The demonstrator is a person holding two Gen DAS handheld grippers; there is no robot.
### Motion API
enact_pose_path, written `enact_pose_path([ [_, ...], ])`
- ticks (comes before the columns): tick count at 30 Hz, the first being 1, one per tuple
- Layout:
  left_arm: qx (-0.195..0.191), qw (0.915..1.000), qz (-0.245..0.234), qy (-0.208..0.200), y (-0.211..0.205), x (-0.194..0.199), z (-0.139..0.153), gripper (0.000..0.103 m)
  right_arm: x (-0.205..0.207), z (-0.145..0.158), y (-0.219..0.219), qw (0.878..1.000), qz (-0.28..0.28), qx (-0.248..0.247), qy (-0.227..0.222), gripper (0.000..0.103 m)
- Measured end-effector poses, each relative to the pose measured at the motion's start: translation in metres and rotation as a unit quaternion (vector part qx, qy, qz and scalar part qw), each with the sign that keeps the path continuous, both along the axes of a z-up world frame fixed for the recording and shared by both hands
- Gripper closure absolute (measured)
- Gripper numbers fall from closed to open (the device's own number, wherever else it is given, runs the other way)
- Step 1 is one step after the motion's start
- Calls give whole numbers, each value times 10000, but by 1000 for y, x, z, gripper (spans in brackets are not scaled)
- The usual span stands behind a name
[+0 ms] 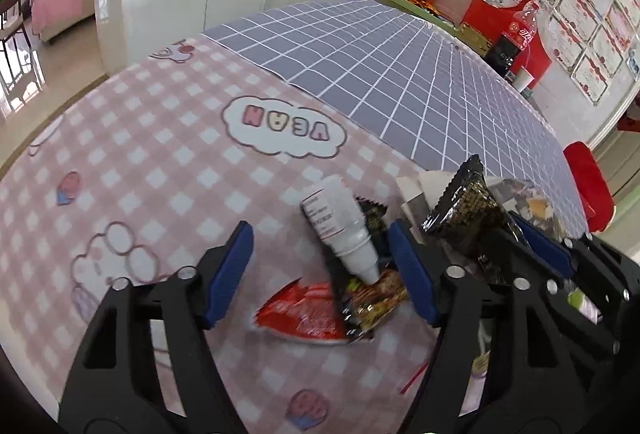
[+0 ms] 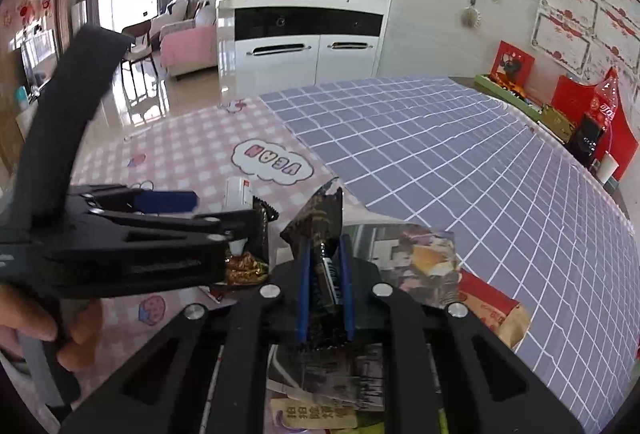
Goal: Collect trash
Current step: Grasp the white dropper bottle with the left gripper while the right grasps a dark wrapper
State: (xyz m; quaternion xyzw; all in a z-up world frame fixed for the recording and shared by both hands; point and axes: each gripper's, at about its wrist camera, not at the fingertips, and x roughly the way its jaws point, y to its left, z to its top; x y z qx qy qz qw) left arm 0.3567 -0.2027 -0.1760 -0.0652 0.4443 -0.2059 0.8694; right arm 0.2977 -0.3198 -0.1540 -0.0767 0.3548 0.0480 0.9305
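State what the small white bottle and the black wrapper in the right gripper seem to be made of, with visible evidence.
White bottle: probably matte plastic; opaque, moulded nozzle, printed label. Black wrapper, pinched in the right gripper: likely glossy plastic film or foil; crinkled, reflective, serrated edge.

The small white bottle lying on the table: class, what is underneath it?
The small white bottle lies across a dark snack wrapper that overlaps a red wrapper. What the wrappers cover on the pink checked tablecloth is hidden.

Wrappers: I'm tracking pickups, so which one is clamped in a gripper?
The black-and-gold wrapper, pinched upright in the right gripper; the red wrapper lies loose.
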Motion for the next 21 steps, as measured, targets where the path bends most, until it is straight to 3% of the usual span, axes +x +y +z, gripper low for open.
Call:
enact_pose_path([
  [2,-1,10000,15,29,-4,4,-2,64,0,0,3,10000,14,-26,-32,89],
  [4,-90,9999,-9,82,-5,6,-3,78,0,0,4,10000,43,-19,-14,89],
  [7,72,9999,-10,-96,-5,2,-1,79,-1,0,6,10000,38,-4,-47,90],
  [12,-68,9995,-52,-299,7,-10,10,80,-5,8,6,9998,29,51,-196,90],
  [21,190,9926,250,-1174,58,-56,58,79,-20,44,42,9986,231,93,-470,90],
])
